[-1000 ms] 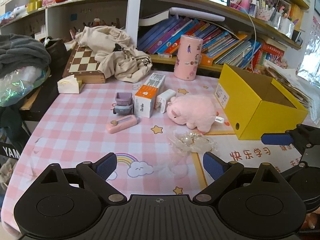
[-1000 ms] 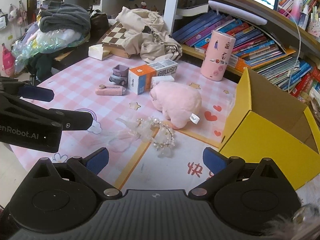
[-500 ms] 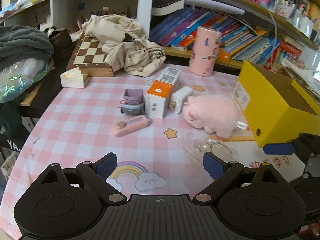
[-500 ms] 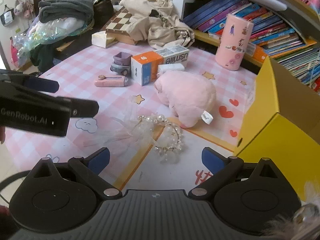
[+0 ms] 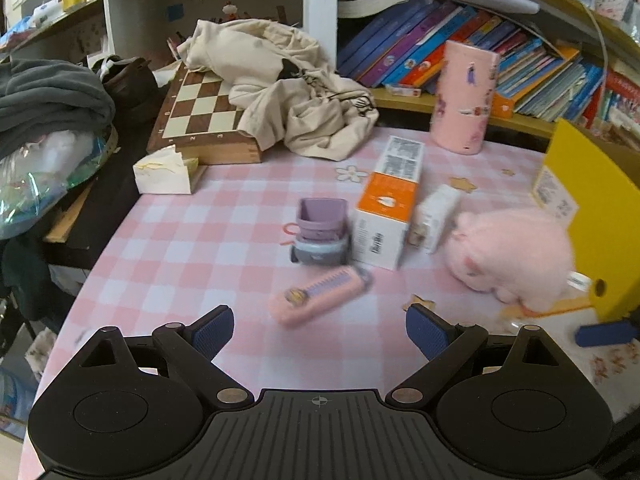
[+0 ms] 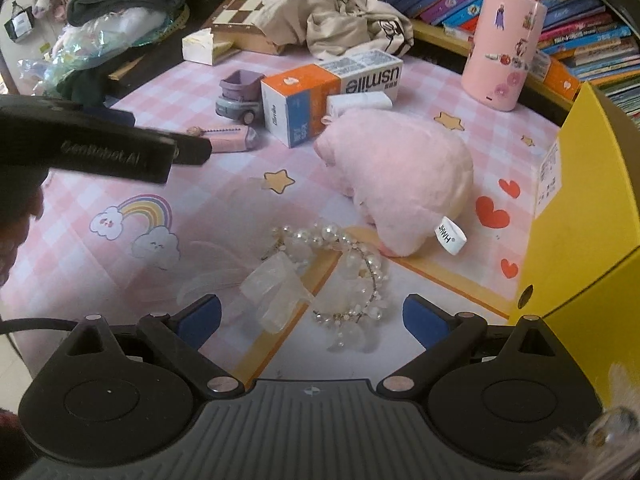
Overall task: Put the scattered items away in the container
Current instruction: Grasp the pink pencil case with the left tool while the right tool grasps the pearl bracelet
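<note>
My left gripper (image 5: pixel 319 330) is open just short of a pink case (image 5: pixel 320 294) lying flat on the checked cloth. Behind that case stand a purple toy truck (image 5: pixel 320 232), an orange and white box (image 5: pixel 386 214) and a small white box (image 5: pixel 434 216). A pink plush pig (image 5: pixel 516 254) lies against the yellow box (image 5: pixel 600 216), which stands open at the right. My right gripper (image 6: pixel 311 320) is open over a pearl headband with a veil (image 6: pixel 332 268). The right wrist view also shows the plush pig (image 6: pixel 400 176), the yellow box (image 6: pixel 588 216) and the left gripper's finger (image 6: pixel 100 144) at the left.
A chessboard (image 5: pixel 200 116) under a beige cloth (image 5: pixel 288 88) sits at the back left, with a tissue pack (image 5: pixel 164 170) in front. A pink cylinder (image 5: pixel 466 96) stands before shelves of books (image 5: pixel 420 40). Bundled clothes and bags (image 5: pixel 44 128) hang off the table's left edge.
My left gripper has moved forward and left toward the pink case and toy truck. My right gripper has advanced over the pearl headband. Both stay open.
</note>
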`<state>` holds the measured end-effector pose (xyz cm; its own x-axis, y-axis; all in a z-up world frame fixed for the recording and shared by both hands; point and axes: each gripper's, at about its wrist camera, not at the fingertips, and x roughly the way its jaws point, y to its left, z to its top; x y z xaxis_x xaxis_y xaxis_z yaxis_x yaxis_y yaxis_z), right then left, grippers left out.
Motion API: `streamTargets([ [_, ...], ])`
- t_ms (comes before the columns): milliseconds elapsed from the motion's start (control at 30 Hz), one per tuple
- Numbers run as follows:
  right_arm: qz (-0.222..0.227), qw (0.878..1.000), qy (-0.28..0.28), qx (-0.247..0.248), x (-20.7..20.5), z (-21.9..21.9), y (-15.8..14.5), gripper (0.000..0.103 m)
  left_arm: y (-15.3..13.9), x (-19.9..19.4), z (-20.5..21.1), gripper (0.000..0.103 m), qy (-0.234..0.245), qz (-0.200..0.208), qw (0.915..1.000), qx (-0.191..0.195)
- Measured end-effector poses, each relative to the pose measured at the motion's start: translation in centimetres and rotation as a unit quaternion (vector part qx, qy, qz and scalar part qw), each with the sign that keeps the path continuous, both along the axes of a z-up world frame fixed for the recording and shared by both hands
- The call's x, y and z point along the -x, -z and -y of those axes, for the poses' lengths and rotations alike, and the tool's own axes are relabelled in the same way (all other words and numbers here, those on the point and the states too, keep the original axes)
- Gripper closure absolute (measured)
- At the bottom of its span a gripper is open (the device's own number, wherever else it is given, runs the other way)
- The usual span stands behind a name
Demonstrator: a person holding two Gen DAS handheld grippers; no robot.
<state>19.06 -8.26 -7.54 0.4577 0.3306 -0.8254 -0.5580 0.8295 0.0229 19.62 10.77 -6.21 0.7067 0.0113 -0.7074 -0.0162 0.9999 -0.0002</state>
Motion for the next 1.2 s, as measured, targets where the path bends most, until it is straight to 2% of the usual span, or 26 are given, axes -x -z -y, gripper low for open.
streamTargets([
  [267,-0.021,1.0,-0.001,-0.002,-1.2,0.1,0.8,0.005,1.7,-3.2,-1.0,0.008,0.022,-0.019,0.9996,0.0],
  [533,-0.021,1.0,-0.006,0.001,-1.6,-0.2,1.1,0.007,2.7,-4.1,-1.1,0.009,0.032,-0.039,0.9987,-0.004],
  [767,-0.008,1.0,-0.015,0.009,-1.5,-0.5,1.1,0.017,3.3,-4.1,-0.9,0.012,0.038,-0.047,0.9981,-0.007],
  [867,-0.004,1.0,-0.016,0.007,-1.4,-0.5,0.9,0.027,3.0,-3.9,-0.6,0.022,0.043,-0.047,0.9979,-0.007],
  [1033,0.002,1.0,-0.017,0.002,-1.2,-0.4,0.6,0.048,2.5,-3.5,-0.3,0.05,0.052,-0.049,0.9974,-0.008],
  [1133,0.004,1.0,-0.019,0.0,-1.0,-0.4,0.4,0.06,2.4,-3.1,-0.3,0.063,0.057,-0.051,0.9971,-0.007],
  [1200,0.003,1.0,-0.02,-0.002,-0.9,-0.3,0.4,0.062,2.3,-2.8,-0.2,0.072,0.059,-0.052,0.9969,-0.004],
])
